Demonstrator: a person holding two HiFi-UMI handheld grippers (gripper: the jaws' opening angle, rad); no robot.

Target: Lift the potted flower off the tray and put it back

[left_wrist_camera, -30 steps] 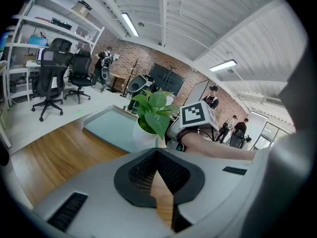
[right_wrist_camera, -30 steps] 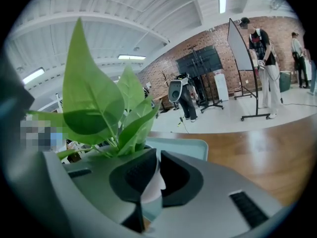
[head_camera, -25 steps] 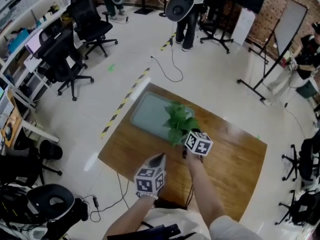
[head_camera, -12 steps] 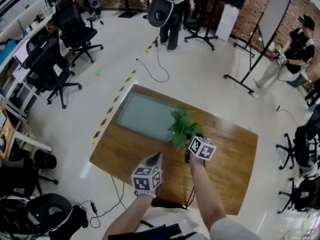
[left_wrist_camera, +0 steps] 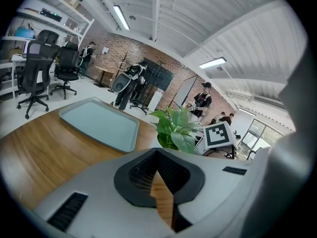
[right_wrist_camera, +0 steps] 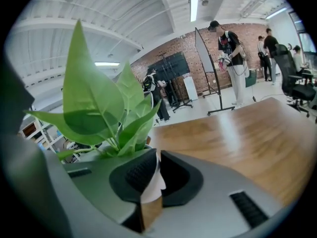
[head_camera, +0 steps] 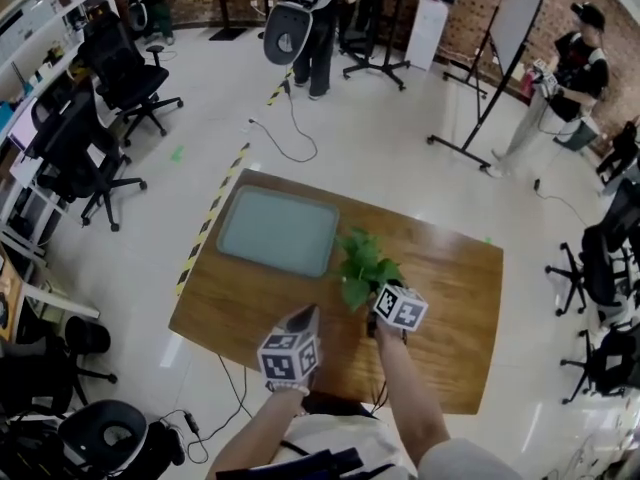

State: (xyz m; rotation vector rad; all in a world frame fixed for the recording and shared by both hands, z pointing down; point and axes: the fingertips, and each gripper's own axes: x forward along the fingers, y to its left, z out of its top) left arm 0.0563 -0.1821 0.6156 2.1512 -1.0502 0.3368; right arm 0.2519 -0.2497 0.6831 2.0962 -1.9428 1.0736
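Note:
The potted flower [head_camera: 362, 263], a green leafy plant in a white pot [right_wrist_camera: 151, 184], hangs over the bare wood of the table [head_camera: 450, 298], to the right of the grey-green tray [head_camera: 275, 230]. My right gripper [head_camera: 373, 318] is shut on the pot's rim, and the leaves [right_wrist_camera: 99, 103] rise just left of its jaws. The pot itself is hidden under the leaves in the head view. My left gripper [head_camera: 307, 314] hovers near the table's front edge, left of the plant, jaws together with nothing between them. In the left gripper view the tray [left_wrist_camera: 99, 124] holds nothing and the plant [left_wrist_camera: 176, 130] stands to its right.
Black office chairs [head_camera: 105, 138] stand on the floor to the left. People [head_camera: 565, 78] and a whiteboard [head_camera: 510, 28] are at the back right. A cable [head_camera: 290, 133] and yellow-black tape [head_camera: 210, 218] lie on the floor behind the table.
My right gripper has carried the plant rightward, from over the tray's right side to over the bare wood. The left gripper has shifted only a little.

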